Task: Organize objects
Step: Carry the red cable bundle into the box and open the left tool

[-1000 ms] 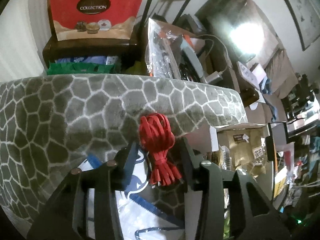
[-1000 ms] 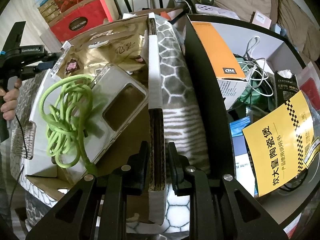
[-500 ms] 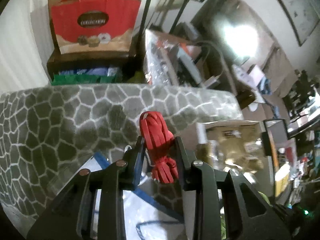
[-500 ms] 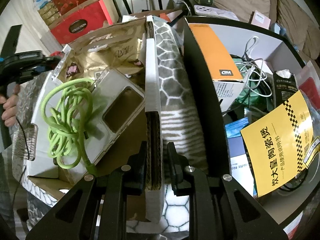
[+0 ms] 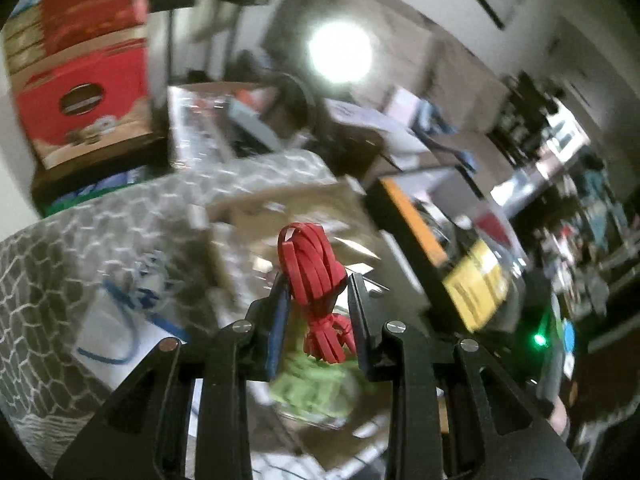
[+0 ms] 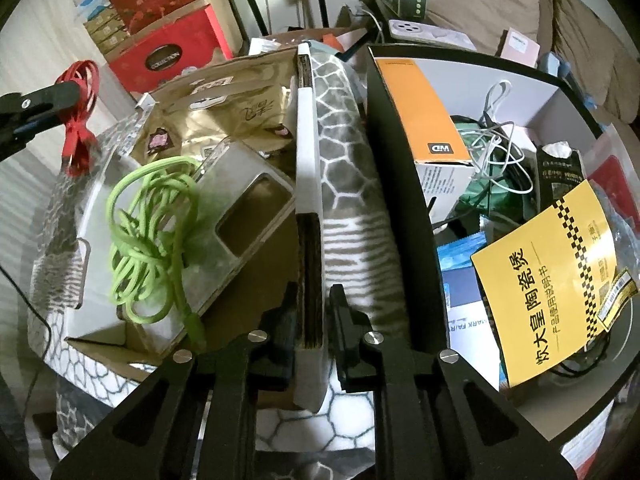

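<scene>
A bundled red cable (image 5: 312, 268) hangs in the air between the pads of my left gripper (image 5: 318, 292), which is shut on it. The right wrist view shows that gripper (image 6: 70, 98) at the far left, with the red cable (image 6: 80, 92) dangling over the left edge of the open cardboard box (image 6: 120, 332). My right gripper (image 6: 312, 312) has its jaws closing tight on the box's white-edged right wall (image 6: 308, 200), pads pressed on both sides. Inside the box a green cord (image 6: 148, 232) lies on a clear phone case (image 6: 240, 216).
A grey honeycomb blanket (image 6: 344, 128) lies under and beside the box. To the right stands a black-walled bin (image 6: 400, 200) holding an orange carton (image 6: 424, 112), white cables (image 6: 496, 140) and a yellow leaflet (image 6: 560, 272). Red gift boxes (image 6: 160, 56) are stacked behind.
The left gripper closed on the red cable, lifted it off the blanket and carried it to the right, over the cardboard box. The right gripper stayed in place and tightened on the box wall.
</scene>
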